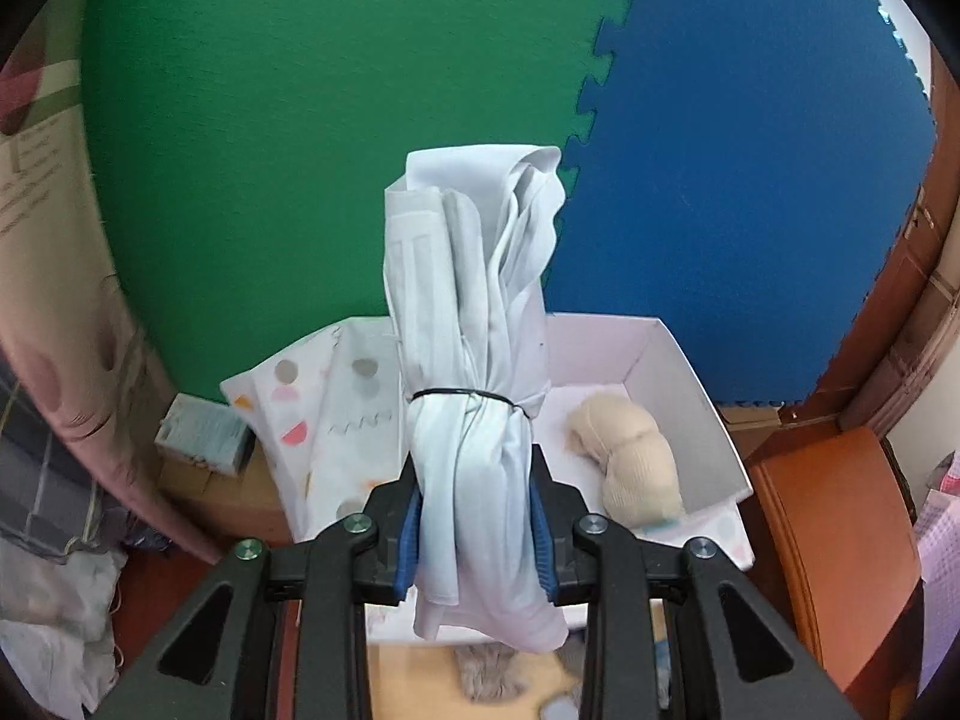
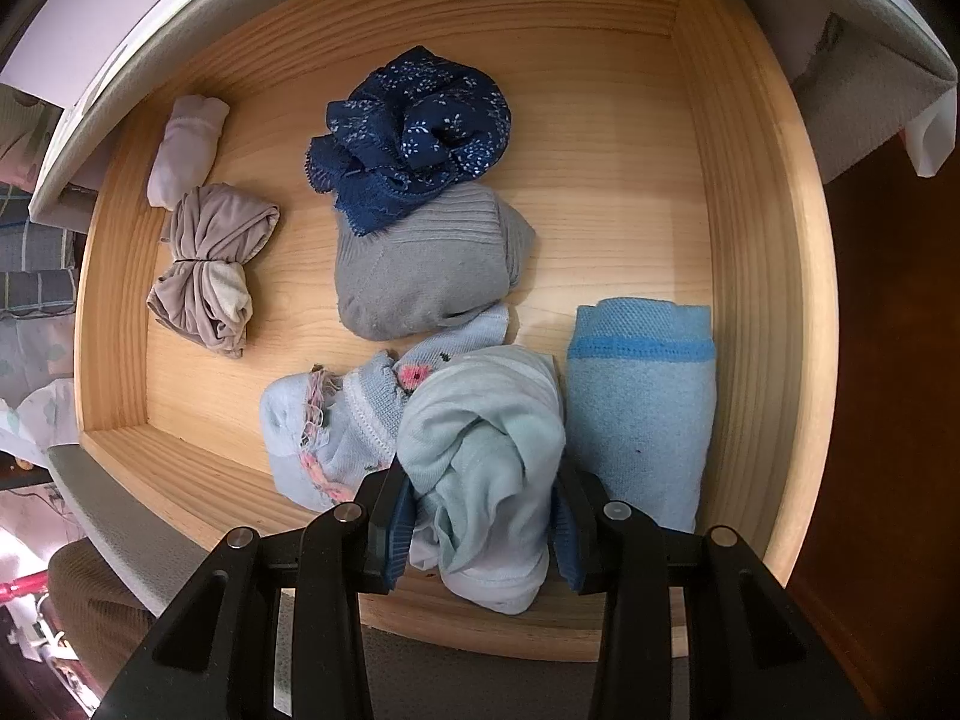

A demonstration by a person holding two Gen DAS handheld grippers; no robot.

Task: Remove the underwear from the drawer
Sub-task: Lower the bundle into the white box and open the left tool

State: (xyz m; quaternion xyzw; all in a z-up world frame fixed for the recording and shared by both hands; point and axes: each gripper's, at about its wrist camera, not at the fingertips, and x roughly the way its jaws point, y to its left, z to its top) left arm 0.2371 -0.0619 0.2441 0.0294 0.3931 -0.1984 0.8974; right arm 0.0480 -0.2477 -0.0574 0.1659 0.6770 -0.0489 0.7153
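The left gripper [image 1: 474, 534] clamps a pale-grey banded underwear roll [image 1: 474, 360] above the white box [image 1: 678, 372]. The right gripper [image 2: 480, 534] pinches a light-blue bundle [image 2: 486, 456] at the wooden drawer's [image 2: 756, 300] front edge; lift it straight up, clearing the neighbours.

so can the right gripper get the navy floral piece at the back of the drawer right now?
Probably not yet: the right gripper is shut on a pale blue roll. The navy piece itself lies uncovered.

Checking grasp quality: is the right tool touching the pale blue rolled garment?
Touching. The right wrist view shows the right tool with both blue pads pressed against the pale blue rolled garment.
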